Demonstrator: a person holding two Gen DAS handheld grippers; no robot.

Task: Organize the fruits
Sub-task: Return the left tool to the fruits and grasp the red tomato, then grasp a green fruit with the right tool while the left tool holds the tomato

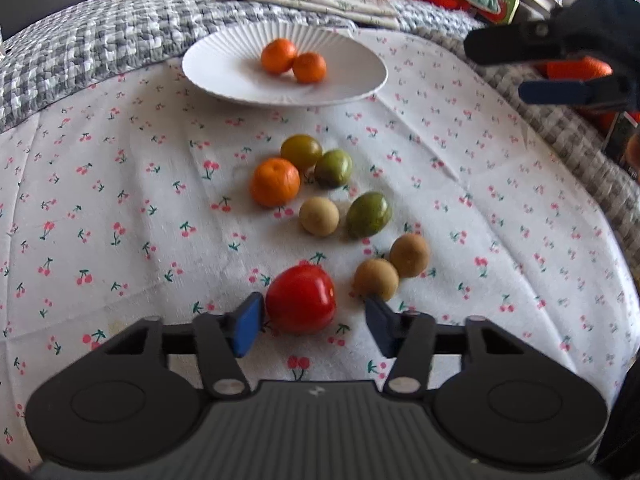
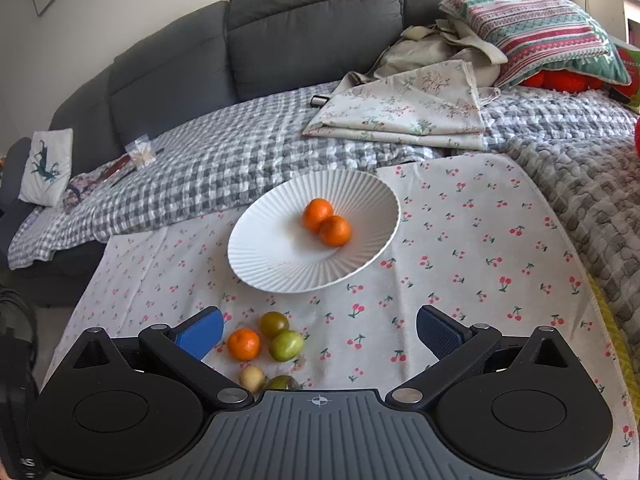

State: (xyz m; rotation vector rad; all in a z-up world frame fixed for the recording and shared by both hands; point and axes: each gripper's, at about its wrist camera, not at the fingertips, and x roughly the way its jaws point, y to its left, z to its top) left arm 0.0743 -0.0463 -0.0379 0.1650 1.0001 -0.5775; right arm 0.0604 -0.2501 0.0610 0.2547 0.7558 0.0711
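Observation:
A white ribbed plate (image 1: 224, 68) (image 2: 260, 256) on the cherry-print cloth holds two mandarins (image 1: 294, 62) (image 2: 326, 222). Loose fruit lies nearer: a third mandarin (image 1: 275, 182) (image 2: 244, 344), green-brown tomatoes (image 1: 301, 152) (image 1: 333, 168) (image 1: 368, 215) (image 2: 286, 345), several small tan fruits (image 1: 319, 216) (image 1: 376, 279) (image 1: 409, 255) (image 2: 252, 378) and a red tomato (image 1: 301, 299). My left gripper (image 1: 312, 326) is open, its pads either side of the red tomato, not touching it. My right gripper (image 2: 318, 336) is open and empty above the cloth; it also shows in the left wrist view (image 1: 532, 68).
The cherry-print cloth (image 2: 480, 240) lies over a grey checked blanket (image 2: 224, 160) on a grey sofa (image 2: 280, 28). Folded floral fabric (image 2: 408, 112) and a striped cushion (image 2: 540, 28) lie behind the plate. A small white pillow (image 2: 48, 166) is far left.

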